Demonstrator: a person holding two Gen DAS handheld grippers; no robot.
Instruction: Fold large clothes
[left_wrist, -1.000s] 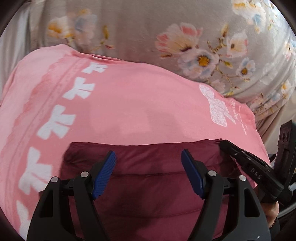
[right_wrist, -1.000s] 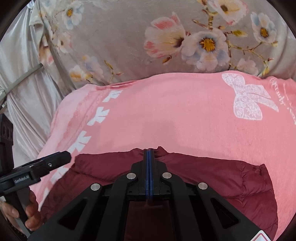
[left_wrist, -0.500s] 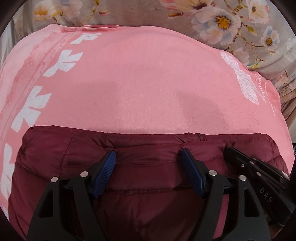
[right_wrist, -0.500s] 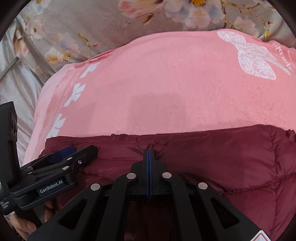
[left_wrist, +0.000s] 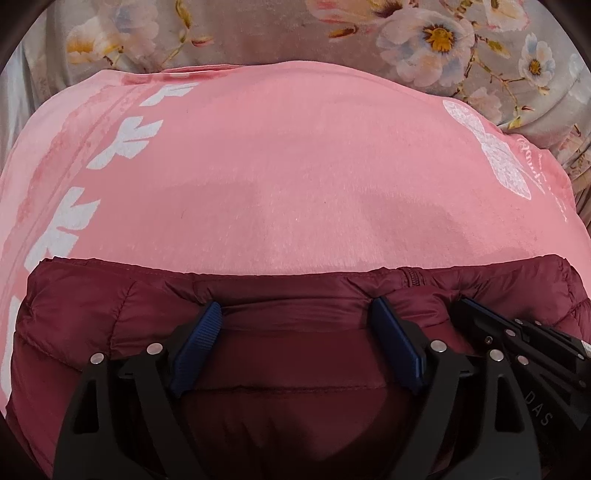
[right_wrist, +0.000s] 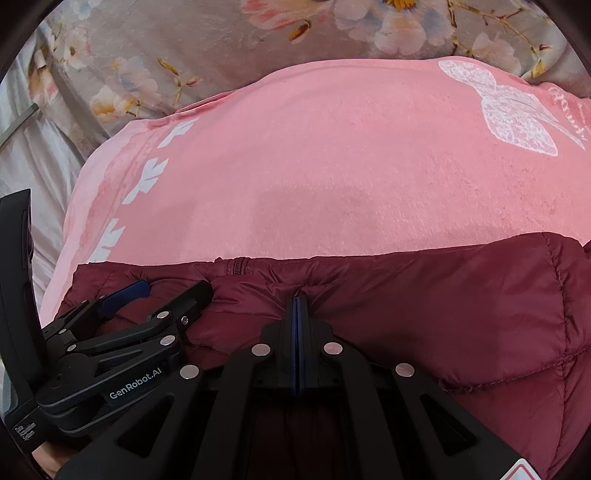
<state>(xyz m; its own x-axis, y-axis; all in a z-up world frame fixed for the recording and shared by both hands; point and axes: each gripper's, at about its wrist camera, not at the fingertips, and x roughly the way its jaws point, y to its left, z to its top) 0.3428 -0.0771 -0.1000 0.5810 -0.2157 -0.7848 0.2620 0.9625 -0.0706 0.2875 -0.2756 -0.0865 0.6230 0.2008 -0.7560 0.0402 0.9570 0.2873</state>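
Observation:
A dark red quilted jacket (left_wrist: 110, 314) lies on a pink blanket (left_wrist: 295, 166), its folded edge running across the lower part of both views; it also shows in the right wrist view (right_wrist: 461, 295). My left gripper (left_wrist: 295, 321) is open, its blue pads resting on the jacket near that edge with fabric between them. My right gripper (right_wrist: 297, 295) is shut on a pinch of the jacket's edge, just right of the zip (right_wrist: 236, 266). The left gripper also shows in the right wrist view (right_wrist: 147, 299), close beside the right one.
The pink blanket (right_wrist: 332, 166) has white bow prints along its left side and one large white bow at the right. It lies on a grey flowered bedspread (left_wrist: 332, 40) that fills the far side. Pale sheet folds show at the left (right_wrist: 29, 155).
Both grippers have moved forward over the blanket with the jacket's edge, so more of the jacket now lies spread under them. The left gripper stays open, the right stays shut.

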